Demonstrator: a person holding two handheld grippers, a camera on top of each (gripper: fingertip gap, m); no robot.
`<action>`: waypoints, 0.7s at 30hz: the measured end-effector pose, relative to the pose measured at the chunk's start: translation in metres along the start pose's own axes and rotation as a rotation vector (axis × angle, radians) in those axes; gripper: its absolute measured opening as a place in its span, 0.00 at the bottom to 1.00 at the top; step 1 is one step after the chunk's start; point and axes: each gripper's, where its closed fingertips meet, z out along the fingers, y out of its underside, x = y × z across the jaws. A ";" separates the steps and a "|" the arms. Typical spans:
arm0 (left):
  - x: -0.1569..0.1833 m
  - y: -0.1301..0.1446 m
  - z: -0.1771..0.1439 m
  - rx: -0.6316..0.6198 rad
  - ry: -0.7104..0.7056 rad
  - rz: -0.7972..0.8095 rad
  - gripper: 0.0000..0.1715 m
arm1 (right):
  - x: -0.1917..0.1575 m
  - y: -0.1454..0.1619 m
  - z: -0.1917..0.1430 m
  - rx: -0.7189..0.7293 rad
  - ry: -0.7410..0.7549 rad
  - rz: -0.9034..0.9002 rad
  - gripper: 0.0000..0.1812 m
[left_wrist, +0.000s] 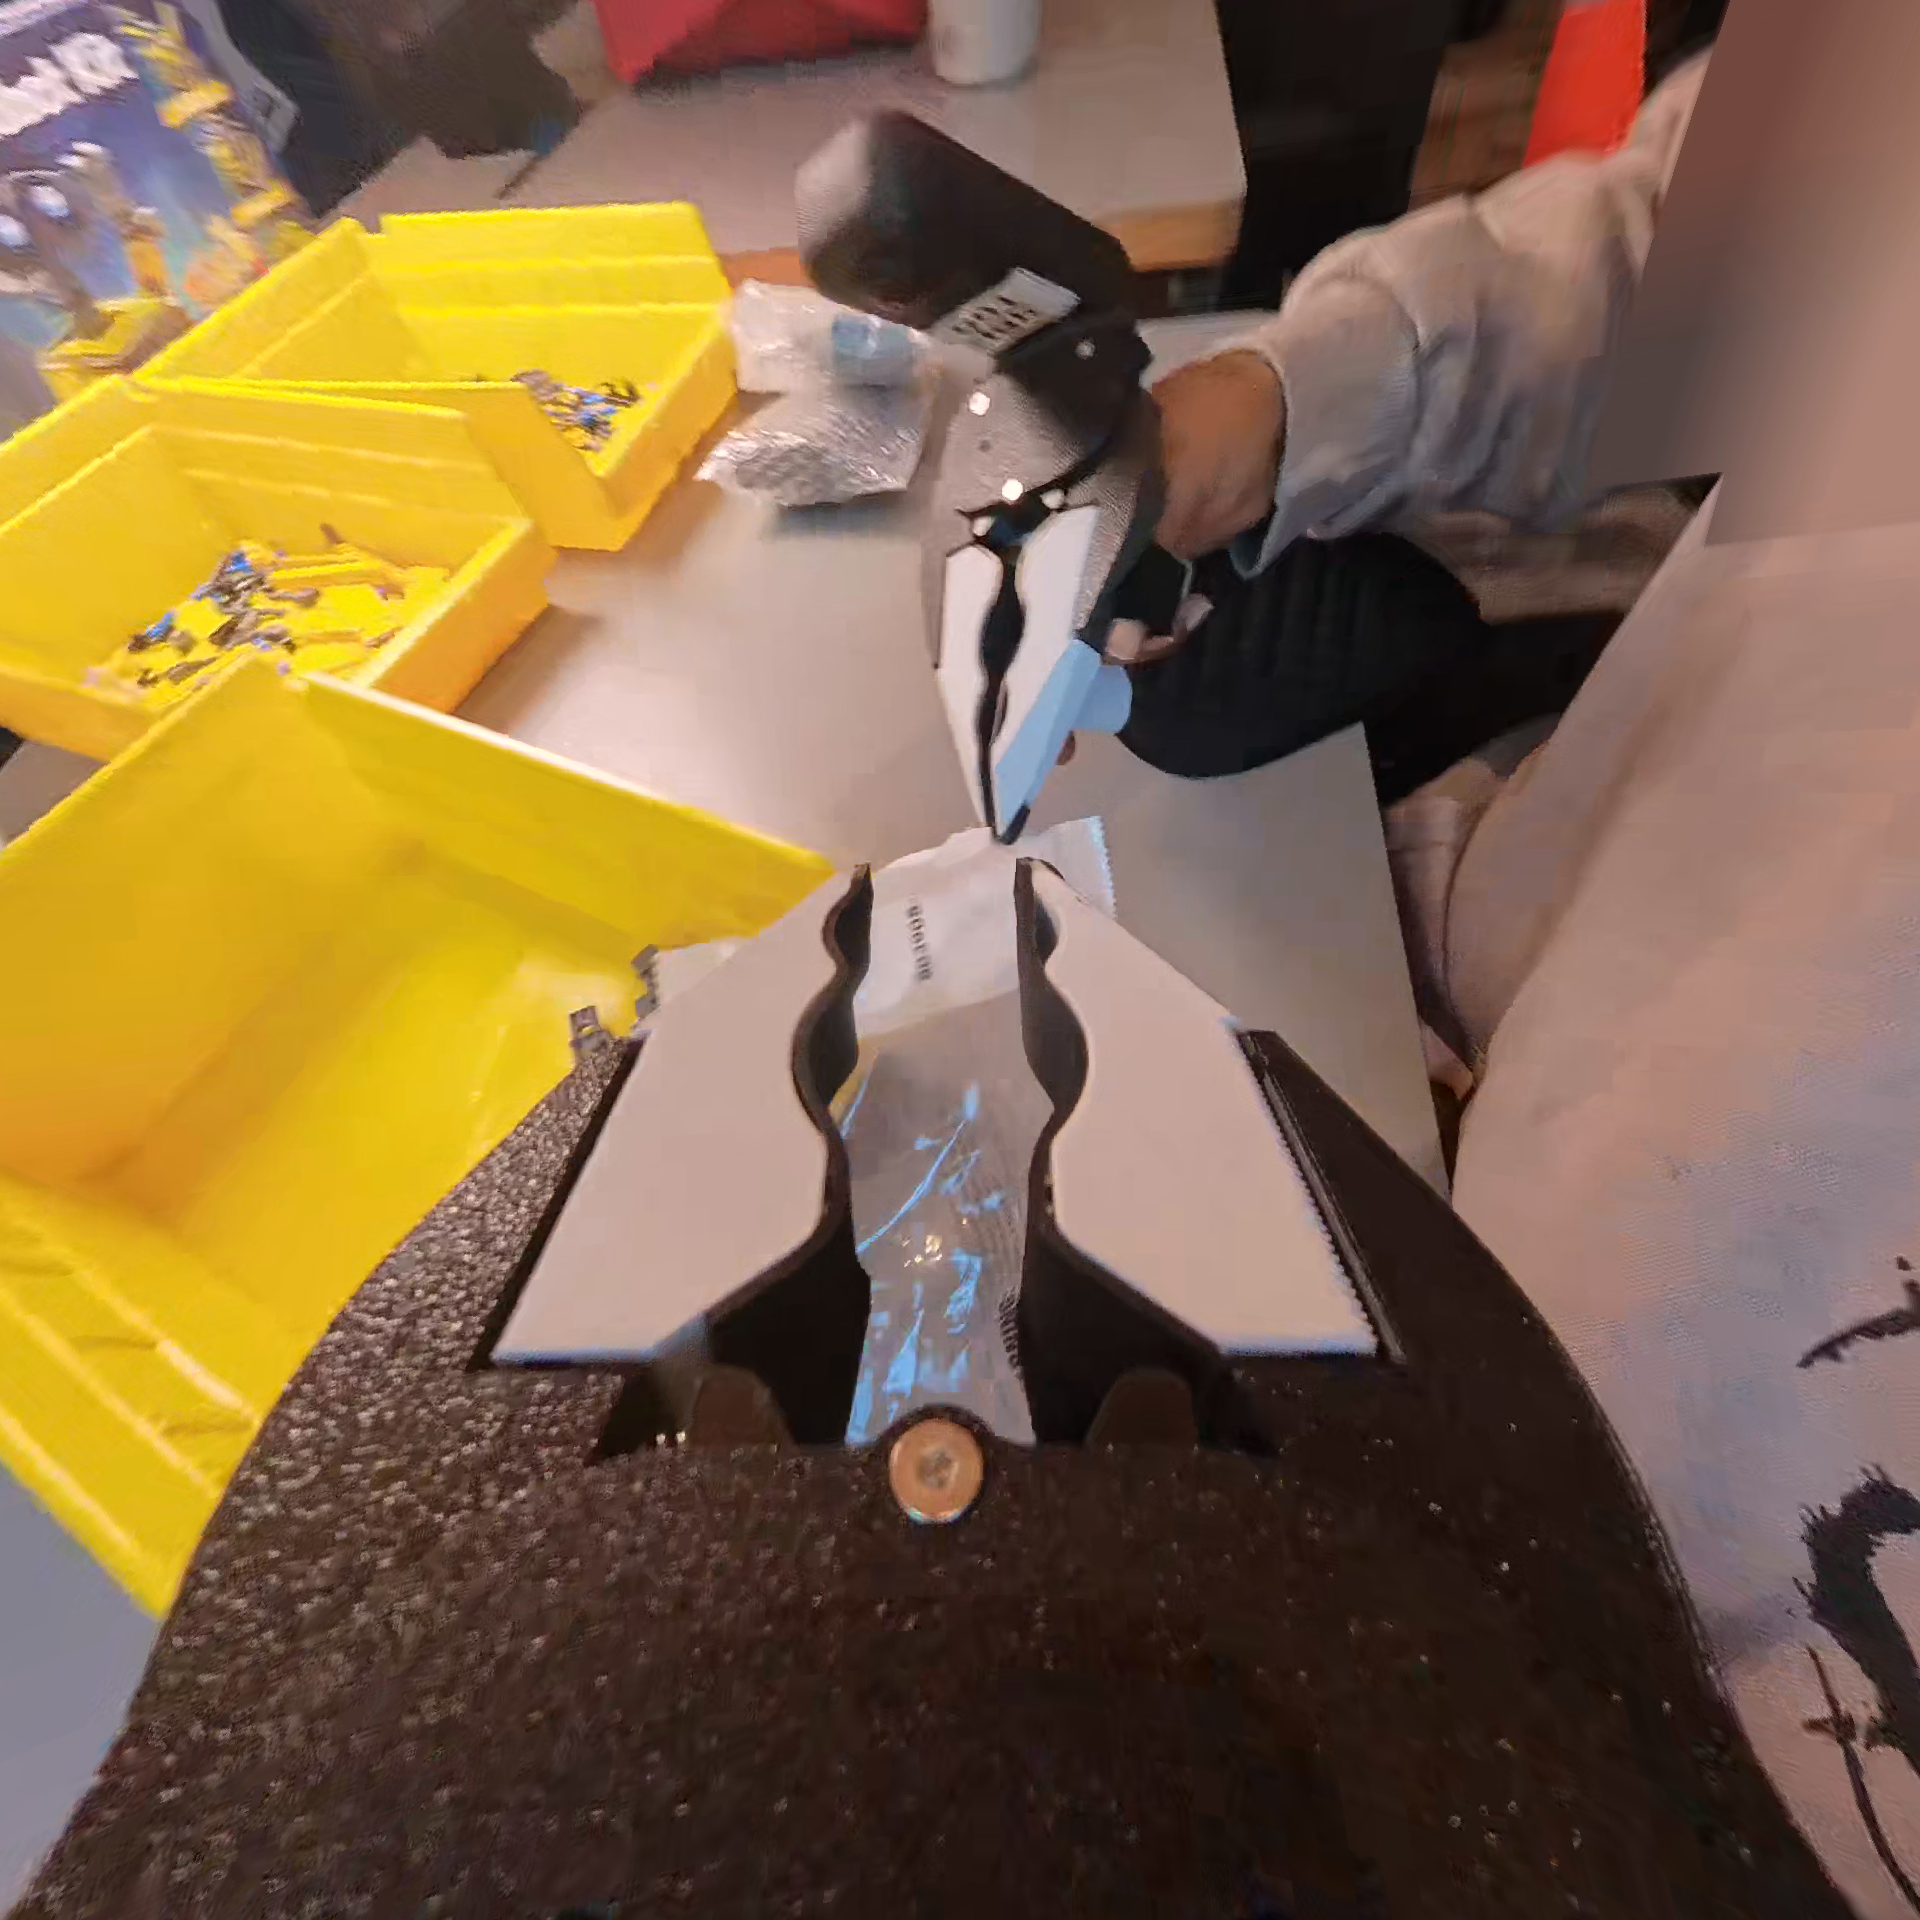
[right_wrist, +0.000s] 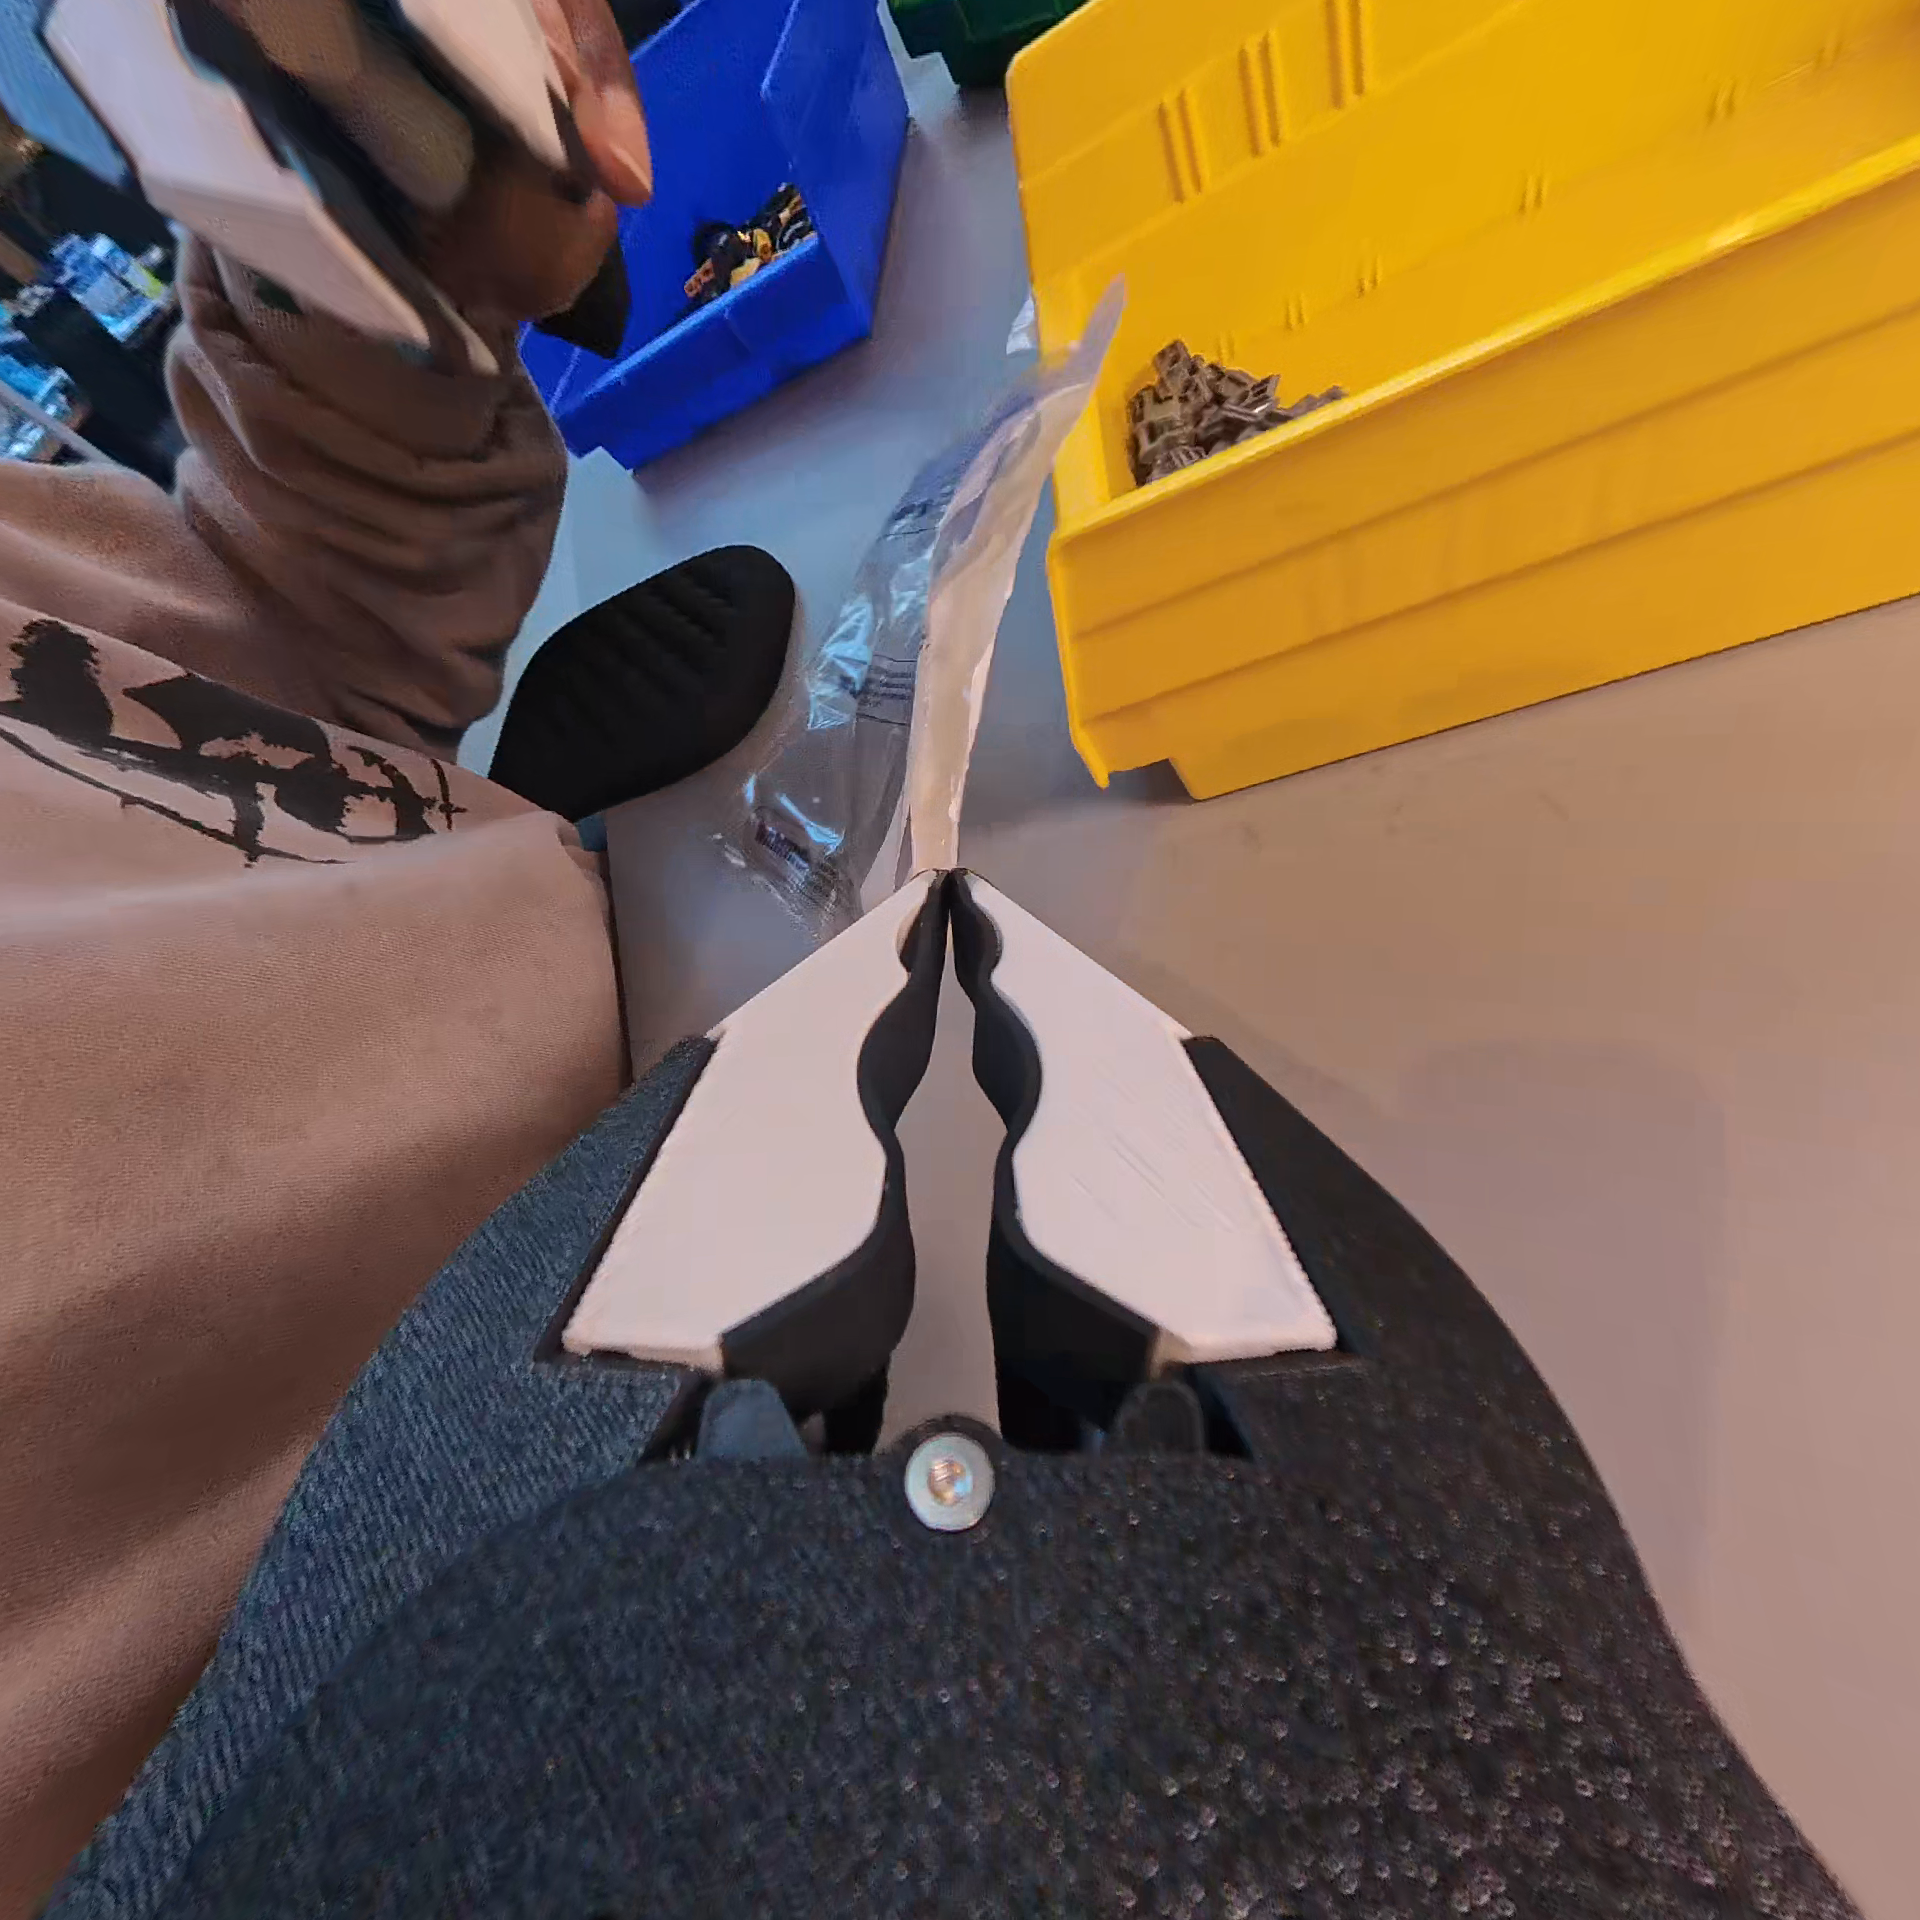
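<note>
Between both grippers, over near tabletop edge: clear plastic bag (right_wrist: 940, 582) stretched lengthwise. Right gripper (right_wrist: 948, 876) pinched tight on one end. Left gripper (left_wrist: 940, 883) narrowly parted around other end, grip unconfirmed. Yellow bin (right_wrist: 1455, 582) just beside.

Left wrist view: rides on the left gripper (left_wrist: 940, 883), looking steeply down along its fingers, close over the grey table (left_wrist: 748, 665); yellow bins (left_wrist: 312, 540) fill the frame's left.
Right wrist view: rides on the right gripper (right_wrist: 948, 881), close above the table, one yellow bin at upper right.
Shared: the clear plastic bag (left_wrist: 940, 1091), and each view catches the other gripper.
</note>
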 end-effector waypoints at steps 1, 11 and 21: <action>0.010 0.003 0.014 -0.048 0.012 0.058 0.16 | -0.005 0.000 0.004 -0.011 -0.011 -0.008 0.00; 0.035 0.052 0.067 -0.383 0.118 0.331 0.14 | -0.035 -0.006 0.012 -0.043 -0.096 -0.032 0.00; 0.032 0.051 0.062 -0.340 0.173 0.259 0.01 | -0.030 0.001 0.009 -0.031 -0.164 0.054 0.00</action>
